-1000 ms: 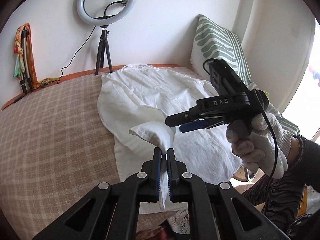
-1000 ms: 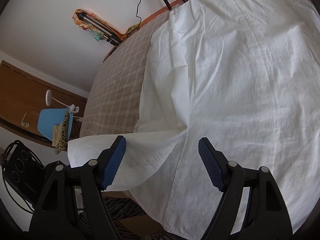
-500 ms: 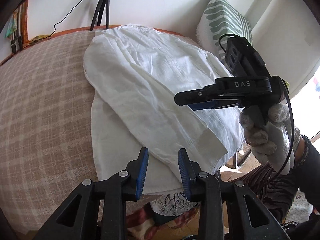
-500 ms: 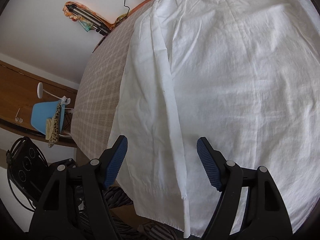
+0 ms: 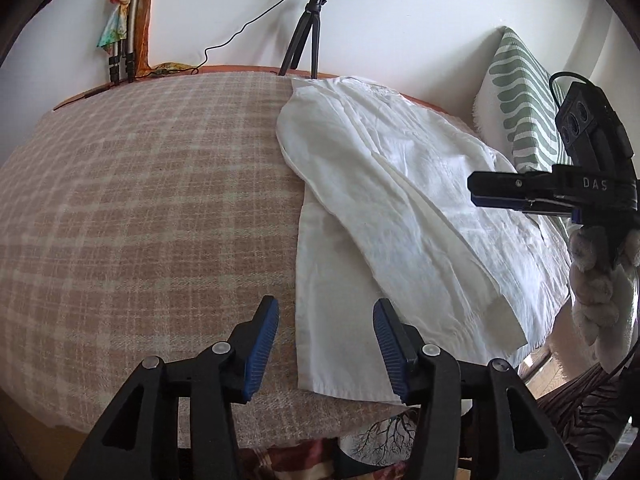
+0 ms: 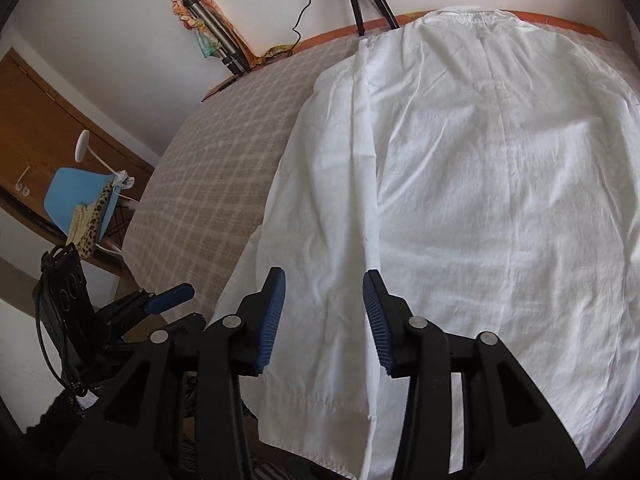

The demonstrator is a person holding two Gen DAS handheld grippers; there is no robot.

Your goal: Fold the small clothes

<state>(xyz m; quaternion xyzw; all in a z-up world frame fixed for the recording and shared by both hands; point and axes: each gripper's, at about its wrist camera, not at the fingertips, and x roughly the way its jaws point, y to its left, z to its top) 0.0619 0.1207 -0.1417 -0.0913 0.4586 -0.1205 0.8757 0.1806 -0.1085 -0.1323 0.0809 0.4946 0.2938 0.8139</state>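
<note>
White cotton is what is catching the eye here: a white shirt (image 5: pixel 404 208) is lying flat on a checked beige blanket (image 5: pixel 152 216) that is covering the bed, with its collar end reaching toward the far wall and its hem hanging just over the near edge. One sleeve (image 5: pixel 432 256) is lying folded across the body of the shirt, running diagonally down to a cuff near the hem.

The left gripper (image 5: pixel 326 346) is hovering over the near left corner of the shirt, pointing steeply down. Its blue-padded jaws are spreading apart at this moment, and nothing is caught between them; the shirt's side edge is simply showing in the gap below, the pads clear of the cloth.

The right gripper (image 6: pixel 324 316) is hanging over the folded sleeve and the long crease beside it, nearer the hem. Its jaws are drawing together, but the pads are not pressing on any fabric; the shirt is lying loose beneath them. In the left camera's view this same gripper is coming in from the right edge, carried by a person's gloved hand (image 5: pixel 596 280) in a pale woolly glove.

Behind the bed, a ring light on a small black tripod (image 5: pixel 308 36) is standing against the white wall, its cable trailing off to the left. A green-and-white patterned cushion (image 5: pixel 520 100) is leaning at the right end of the bed. Off to the left in the right camera's view, a light blue chair (image 6: pixel 80 196) is standing by a wooden door.
</note>
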